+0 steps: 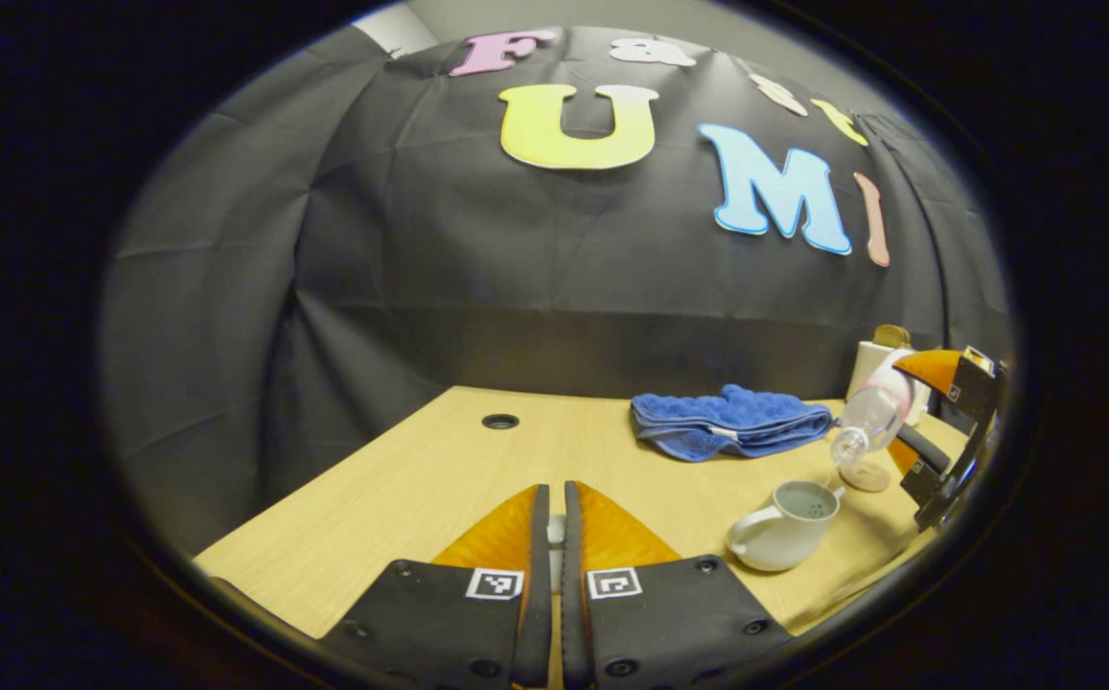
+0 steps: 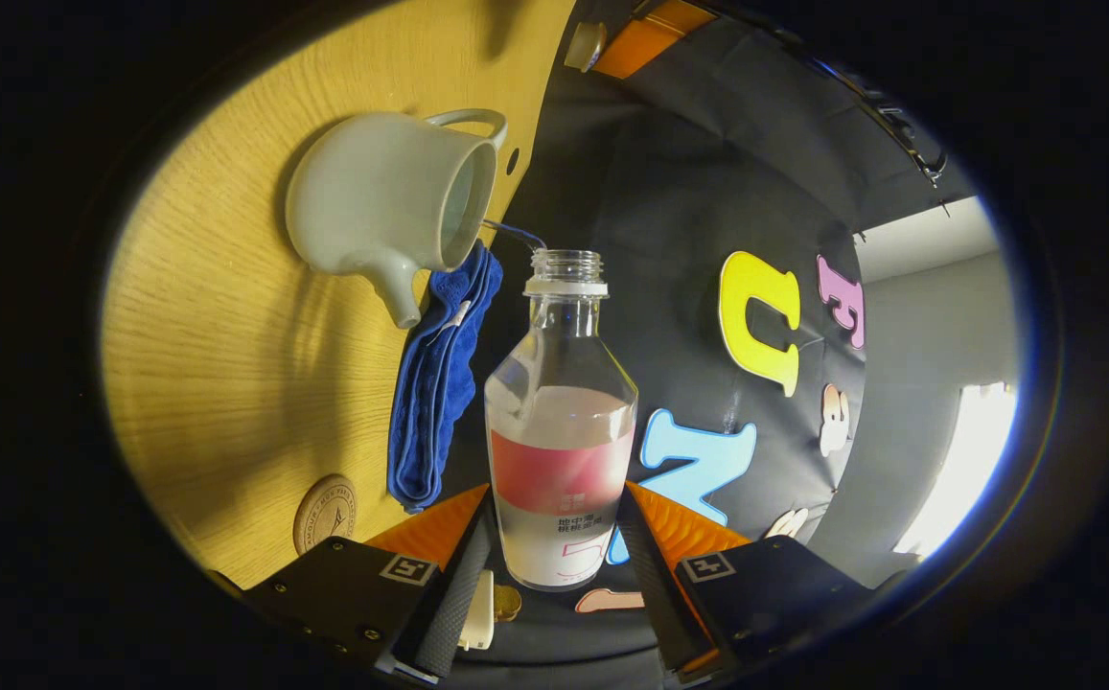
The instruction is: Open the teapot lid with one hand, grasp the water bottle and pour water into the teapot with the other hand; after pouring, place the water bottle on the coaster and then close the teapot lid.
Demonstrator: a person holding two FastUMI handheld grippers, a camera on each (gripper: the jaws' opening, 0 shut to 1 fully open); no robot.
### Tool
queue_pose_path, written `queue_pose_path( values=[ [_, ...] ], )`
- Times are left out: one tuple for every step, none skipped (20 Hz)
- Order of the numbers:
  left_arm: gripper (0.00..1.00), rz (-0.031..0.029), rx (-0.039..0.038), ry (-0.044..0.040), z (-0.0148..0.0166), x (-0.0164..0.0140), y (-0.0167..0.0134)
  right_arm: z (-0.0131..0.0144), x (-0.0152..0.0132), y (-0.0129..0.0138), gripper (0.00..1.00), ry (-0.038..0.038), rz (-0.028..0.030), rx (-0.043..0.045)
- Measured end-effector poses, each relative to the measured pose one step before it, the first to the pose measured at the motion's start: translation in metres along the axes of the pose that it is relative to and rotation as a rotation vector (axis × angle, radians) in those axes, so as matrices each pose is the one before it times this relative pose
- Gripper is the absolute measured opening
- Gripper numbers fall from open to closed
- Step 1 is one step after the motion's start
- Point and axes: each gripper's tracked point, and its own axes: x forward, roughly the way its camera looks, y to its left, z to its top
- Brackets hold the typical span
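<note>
The white teapot (image 1: 784,527) stands open on the wooden table (image 1: 439,479), at the right in the left gripper view. My right gripper (image 2: 559,498) is shut on the clear water bottle (image 2: 562,431), which has no cap and is tipped with its mouth toward the teapot (image 2: 391,206). A thin stream of water runs from the mouth into the pot's opening. The right gripper (image 1: 918,412) and the bottle (image 1: 868,417) hang just above the pot. My left gripper (image 1: 554,489) is shut on the pale teapot lid (image 1: 555,537), held away to the pot's left. The round coaster (image 1: 866,476) lies just behind the teapot.
A folded blue towel (image 1: 731,422) lies behind the teapot toward the back of the table. At the back right stands a white container with a wooden top (image 1: 882,356). A round cable hole (image 1: 500,421) sits in the tabletop near the back wall.
</note>
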Motion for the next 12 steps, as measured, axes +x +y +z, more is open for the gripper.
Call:
queue_pose_path(
  values=[
    [0.11,-0.00021,0.00028,0.00049,0.00034,0.00044,-0.00035,0.00062,0.00083,-0.00126,0.77,0.00001,-0.00334,-0.00188],
    [0.1,0.00012,0.00047,0.00096,-0.00027,-0.00046,-0.00012,-0.00062,0.00104,-0.00181,0.77,0.00005,-0.0045,-0.0024],
    [0.11,0.00007,0.00045,0.0014,0.00003,-0.00011,0.0004,-0.00036,0.00084,-0.00124,0.77,-0.00079,-0.00387,-0.00324],
    [0.1,-0.00016,0.00064,0.00149,0.00018,0.00036,0.00015,-0.00122,0.00019,-0.00212,0.77,0.00004,-0.00317,-0.00229],
    [0.11,-0.00012,0.00091,0.00118,-0.0006,0.0002,-0.00079,-0.00045,0.00023,-0.00152,0.77,-0.00053,-0.00318,-0.0028],
    [0.11,-0.00005,0.00065,0.00009,-0.00109,0.00057,-0.00002,-0.0013,0.00079,-0.00114,0.77,-0.00054,-0.00459,-0.00495],
    [0.1,0.00006,0.00057,-0.00004,0.00065,-0.00031,-0.00012,-0.00016,0.00077,-0.00099,0.77,0.00018,-0.00423,-0.00505],
    [0.1,0.00028,0.0006,0.0002,-0.00058,-0.00046,-0.00023,-0.0008,0.00154,-0.00095,0.77,-0.00004,-0.0028,-0.00372],
    [0.11,0.00052,0.00058,0.00025,0.00055,-0.00014,0.00013,-0.00031,0.00022,-0.00098,0.77,0.00036,-0.00331,-0.00354],
    [0.1,0.00051,0.00063,-0.00011,0.00082,0.00006,0.00005,-0.00088,0.00065,-0.00009,0.77,0.00111,-0.00351,-0.00354],
    [0.11,0.00001,0.00068,0.00071,-0.00092,-0.00017,0.00104,-0.00017,-0.00018,-0.00049,0.77,0.00047,-0.00314,-0.00295],
    [0.11,-0.00056,0.00063,0.00133,-0.00098,0.00051,-0.00104,-0.00059,-0.00038,-0.00135,0.77,-0.00029,-0.00364,-0.00391]
  ],
)
